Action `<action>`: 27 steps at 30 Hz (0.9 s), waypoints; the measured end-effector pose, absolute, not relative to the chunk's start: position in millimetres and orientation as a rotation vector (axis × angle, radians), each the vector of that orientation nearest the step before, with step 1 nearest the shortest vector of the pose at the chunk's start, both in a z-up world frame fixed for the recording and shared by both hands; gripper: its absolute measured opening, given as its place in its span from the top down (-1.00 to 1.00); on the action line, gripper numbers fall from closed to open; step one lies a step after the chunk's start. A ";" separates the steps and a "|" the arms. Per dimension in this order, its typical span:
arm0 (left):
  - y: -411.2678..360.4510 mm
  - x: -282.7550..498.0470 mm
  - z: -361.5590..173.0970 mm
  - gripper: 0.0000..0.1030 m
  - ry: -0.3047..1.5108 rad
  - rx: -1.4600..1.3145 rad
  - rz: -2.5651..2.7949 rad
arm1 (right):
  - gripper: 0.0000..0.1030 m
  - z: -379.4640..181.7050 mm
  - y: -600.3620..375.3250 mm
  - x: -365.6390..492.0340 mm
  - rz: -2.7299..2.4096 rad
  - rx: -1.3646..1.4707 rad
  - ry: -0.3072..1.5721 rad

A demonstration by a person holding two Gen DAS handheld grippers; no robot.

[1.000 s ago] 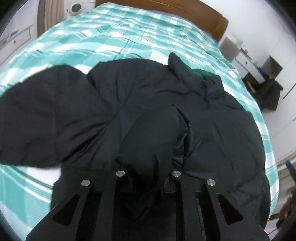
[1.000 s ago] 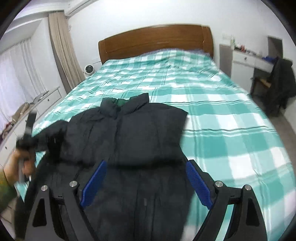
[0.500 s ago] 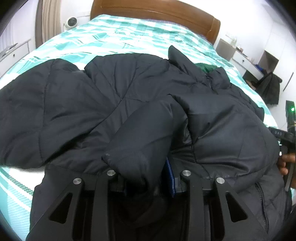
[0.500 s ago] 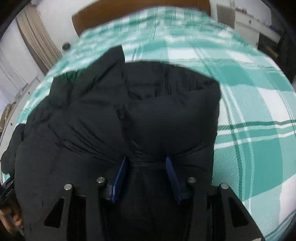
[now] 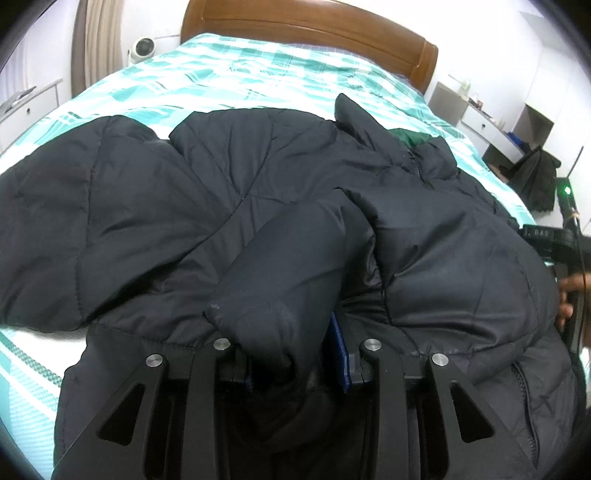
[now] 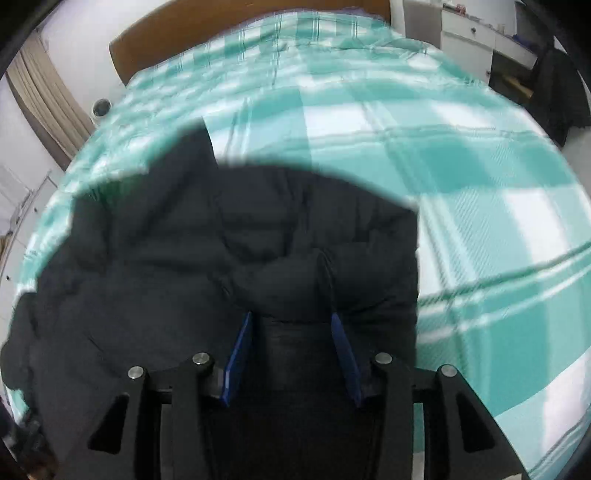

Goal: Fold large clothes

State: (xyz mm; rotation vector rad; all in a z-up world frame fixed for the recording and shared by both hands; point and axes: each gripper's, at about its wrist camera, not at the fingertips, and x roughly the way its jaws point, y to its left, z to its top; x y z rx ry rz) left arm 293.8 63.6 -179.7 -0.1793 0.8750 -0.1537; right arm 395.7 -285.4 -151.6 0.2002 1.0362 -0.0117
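A large black puffer jacket (image 5: 258, 192) lies spread on a bed, collar toward the headboard. It also shows in the right wrist view (image 6: 221, 251). My left gripper (image 5: 295, 354) is shut on a bunched fold of the jacket, which covers most of its blue pads. My right gripper (image 6: 291, 336) is shut on a puffy fold near the jacket's right side, its blue pads (image 6: 236, 354) pressing the fabric from both sides. The right gripper's body and the hand holding it show at the right edge of the left wrist view (image 5: 569, 258).
The bed has a teal and white checked cover (image 6: 406, 129) and a wooden headboard (image 5: 314, 29). A white desk (image 5: 491, 125) and a dark garment on a chair (image 5: 539, 177) stand to the right. A small fan (image 5: 142, 50) and curtains are on the left.
My right gripper went from wide open above the jacket to shut on a fold of it. My left gripper kept its hold and dropped closer to the jacket.
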 end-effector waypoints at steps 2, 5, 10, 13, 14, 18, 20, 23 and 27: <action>63.9 293.8 -180.1 0.35 0.873 -0.183 -0.156 | 0.12 -144.9 -281.6 386.2 -0.009 0.171 1.031; 65.6 293.8 -180.6 0.35 0.869 -0.194 -0.160 | 0.12 -124.2 -277.7 363.0 0.061 0.141 1.008; 65.0 293.2 -180.5 0.35 0.864 -0.194 -0.158 | 0.08 -120.6 -265.0 311.4 0.139 0.074 1.032; 65.4 293.0 -180.7 0.34 0.865 -0.194 -0.159 | 0.08 -150.1 -264.8 310.2 0.147 0.096 1.064; 65.4 293.2 -180.8 0.34 0.866 -0.193 -0.158 | 0.08 -155.6 -265.7 312.6 0.144 0.110 1.055; 64.4 294.1 -181.1 0.34 0.869 -0.187 -0.152 | 0.08 -159.1 -262.4 313.5 0.121 0.096 1.013; 64.8 294.1 -180.9 0.34 0.869 -0.192 -0.155 | 0.08 -152.7 -261.0 309.2 0.113 0.088 0.987; 65.8 294.5 -181.3 0.34 0.868 -0.203 -0.160 | -0.05 -131.5 -265.4 291.8 0.087 0.101 0.989; 67.5 294.6 -181.8 0.34 0.866 -0.217 -0.168 | -0.38 -87.4 -271.5 250.6 0.090 0.151 0.933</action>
